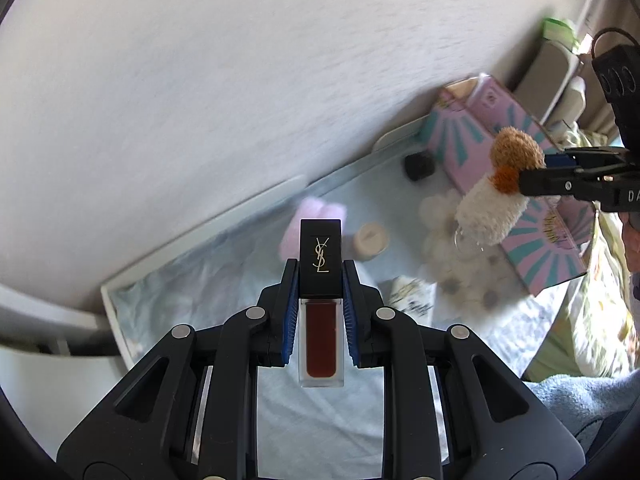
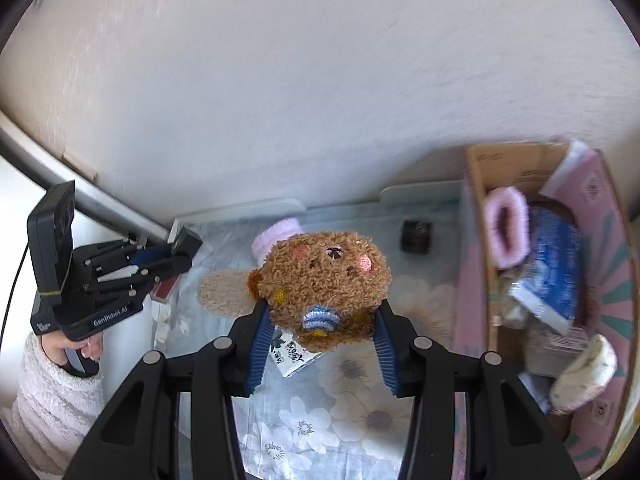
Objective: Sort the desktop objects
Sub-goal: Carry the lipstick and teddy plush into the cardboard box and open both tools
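My left gripper (image 1: pixel 320 280) is shut on a YSL lipstick tube (image 1: pixel 321 304) with a black cap and dark red body, held above the blue cloth. It also shows in the right wrist view (image 2: pixel 176 258). My right gripper (image 2: pixel 320 344) is shut on a brown plush bear (image 2: pixel 326 276) with a white tag, held above the table. In the left wrist view the bear (image 1: pixel 500 184) hangs at the right gripper (image 1: pixel 536 172), next to the pink box (image 1: pixel 520 216).
An open pink cardboard box (image 2: pixel 600 208) at the right holds a pink fluffy item, a blue packet and other things. On the flowered cloth (image 2: pixel 360 420) lie a pink fluffy item (image 1: pixel 316 220), a small cream jar (image 1: pixel 372 240) and a black cube (image 2: pixel 416 236). A wall stands behind.
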Tool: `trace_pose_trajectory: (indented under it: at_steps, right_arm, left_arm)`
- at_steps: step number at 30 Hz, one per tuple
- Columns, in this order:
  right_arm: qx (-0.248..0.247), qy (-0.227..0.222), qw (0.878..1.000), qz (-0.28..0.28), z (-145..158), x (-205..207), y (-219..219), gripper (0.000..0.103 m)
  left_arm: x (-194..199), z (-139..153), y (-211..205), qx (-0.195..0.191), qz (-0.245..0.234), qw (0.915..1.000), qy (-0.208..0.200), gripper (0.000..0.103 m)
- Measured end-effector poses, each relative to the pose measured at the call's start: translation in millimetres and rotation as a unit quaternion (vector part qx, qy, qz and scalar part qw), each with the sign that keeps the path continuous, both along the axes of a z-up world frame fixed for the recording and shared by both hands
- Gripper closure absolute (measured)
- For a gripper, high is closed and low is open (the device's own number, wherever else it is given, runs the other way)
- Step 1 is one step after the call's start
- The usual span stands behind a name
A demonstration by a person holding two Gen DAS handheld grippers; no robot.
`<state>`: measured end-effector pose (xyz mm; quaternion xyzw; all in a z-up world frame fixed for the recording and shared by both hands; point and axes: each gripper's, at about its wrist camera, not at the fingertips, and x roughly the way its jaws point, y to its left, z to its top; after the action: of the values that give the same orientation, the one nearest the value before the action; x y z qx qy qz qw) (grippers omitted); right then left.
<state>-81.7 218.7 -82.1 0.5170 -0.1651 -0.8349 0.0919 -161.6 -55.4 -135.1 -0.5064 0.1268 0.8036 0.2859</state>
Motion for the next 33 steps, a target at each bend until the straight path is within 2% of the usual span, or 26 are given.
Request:
trace_pose_trajectory:
  at_steps: [10, 17, 24, 33]
  right_arm:
    - [0.007, 0.041, 0.997, -0.063, 35, 32, 52, 0.060]
    - [0.009, 0.045, 0.993, -0.108, 38, 62, 91, 0.060]
    - [-0.001, 0.042, 0.986, -0.160, 33, 93, 129, 0.060]
    - [0.028, 0.017, 0.977, -0.210, 11, 123, 149, 0.060]
  left_arm:
    - [2, 39, 70, 0.007, -0.056, 0.9982, 0.022, 0.085]
    - [8, 53, 127, 0.009, -0.095, 0.9950, 0.027, 0.085]
    - [14, 49, 182, 0.003, -0.129, 0.9915, 0.018, 0.085]
    - [16, 29, 252, -0.020, -0.168, 0.9855, 0.009, 0.085]
